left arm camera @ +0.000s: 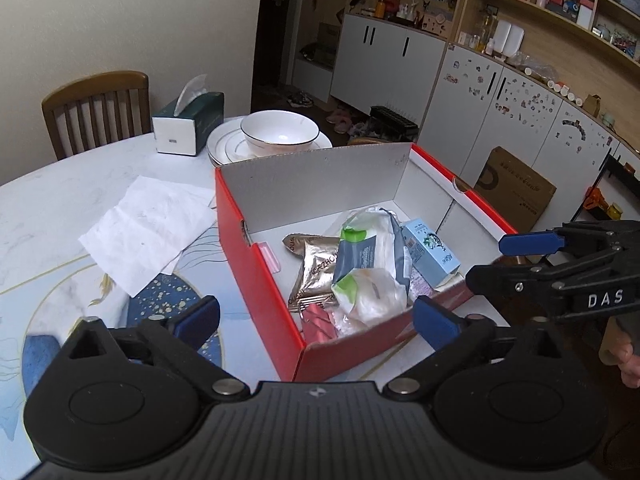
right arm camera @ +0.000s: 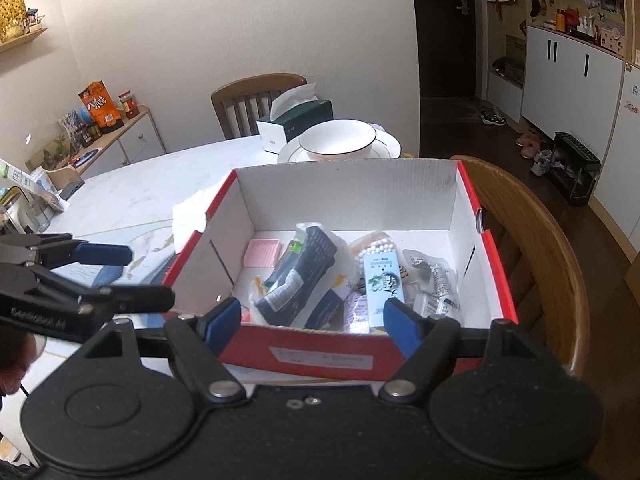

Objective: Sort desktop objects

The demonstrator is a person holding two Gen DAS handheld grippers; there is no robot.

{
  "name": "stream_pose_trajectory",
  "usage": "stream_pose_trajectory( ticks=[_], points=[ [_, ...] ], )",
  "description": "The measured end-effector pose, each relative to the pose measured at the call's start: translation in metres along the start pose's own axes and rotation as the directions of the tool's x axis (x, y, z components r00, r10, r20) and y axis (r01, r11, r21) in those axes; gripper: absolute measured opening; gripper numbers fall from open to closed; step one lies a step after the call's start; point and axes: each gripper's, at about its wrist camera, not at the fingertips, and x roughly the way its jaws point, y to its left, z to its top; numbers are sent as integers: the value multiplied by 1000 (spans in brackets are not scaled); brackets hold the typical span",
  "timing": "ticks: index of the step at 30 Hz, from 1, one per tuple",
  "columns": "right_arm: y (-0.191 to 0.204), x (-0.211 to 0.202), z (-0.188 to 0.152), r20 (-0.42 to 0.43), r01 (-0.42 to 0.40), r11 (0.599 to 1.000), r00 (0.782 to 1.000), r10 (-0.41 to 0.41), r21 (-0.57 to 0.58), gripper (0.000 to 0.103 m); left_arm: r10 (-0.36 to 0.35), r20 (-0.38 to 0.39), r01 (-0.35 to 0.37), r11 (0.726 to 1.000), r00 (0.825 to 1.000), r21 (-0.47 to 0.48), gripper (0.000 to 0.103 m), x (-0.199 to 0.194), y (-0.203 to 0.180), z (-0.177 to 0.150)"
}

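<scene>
Left wrist view, from 9 o'clock across. White paper sheet (left arm camera: 148, 228) lies flat on the marble counter (left arm camera: 60, 200), its right edge running just beside the red box (left arm camera: 256, 264). Behind it, toward 11 o'clock, a green tissue box (left arm camera: 188, 124); at 12 o'clock a white bowl (left arm camera: 280, 132) sits on stacked plates (left arm camera: 224, 148).

Left gripper (left arm camera: 316, 316): jaws open wide, nothing between them, hovering at the box's near corner.

Box sits at centre, open-topped, white inside. Contents piled toward the near wall: gold foil packet (left arm camera: 312, 276), white-and-green wipes pack (left arm camera: 368, 264), light blue carton (left arm camera: 430, 254) at the pile's 3 o'clock side, a pink packet (left arm camera: 318, 320) at 6 o'clock.

Right gripper (left arm camera: 512, 260) enters at 3 o'clock, jaws parted, empty, over the box's right rim.

Right wrist view: the left gripper (right arm camera: 132, 276) shows at 9 o'clock, beside the box's left wall. Right gripper (right arm camera: 314, 326) jaws spread, straddling the near wall of the box (right arm camera: 320, 356), gripping nothing. Inside: a pink ridged pad (right arm camera: 262, 252) at 10 o'clock, the wipes pack (right arm camera: 304, 276) central, the carton (right arm camera: 380, 288) right of it, clear blister packs (right arm camera: 434, 280) at 3 o'clock. A wooden chair (right arm camera: 540, 240) curves round the box's right side.
</scene>
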Motion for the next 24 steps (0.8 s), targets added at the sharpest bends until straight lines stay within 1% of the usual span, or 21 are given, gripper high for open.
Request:
stream_pose_trajectory(
  ticks=[7,12,17,20,24],
  points=[
    [12,-15,-8,32,26,1000,999,-26,3,78,1,18,-1,1000,1000,-16,103,-19,0,-9],
    [21,-26,-12,53,31,1000,998,-31,-4,78,31,36,-31,999,999,-6,103,-35,-3,-13],
    [28,-34,-15,69,27,1000,997,-27,-6,78,38,42,-37,999,998,-13,103,-47,-2,-16],
    [33,-38,-17,70,24,1000,997,-24,-8,78,62,50,-62,998,997,-13,103,-51,-2,-18],
    [36,-41,-20,75,14,1000,997,-14,9,78,67,48,-66,998,997,-18,103,-55,0,-20]
  ],
)
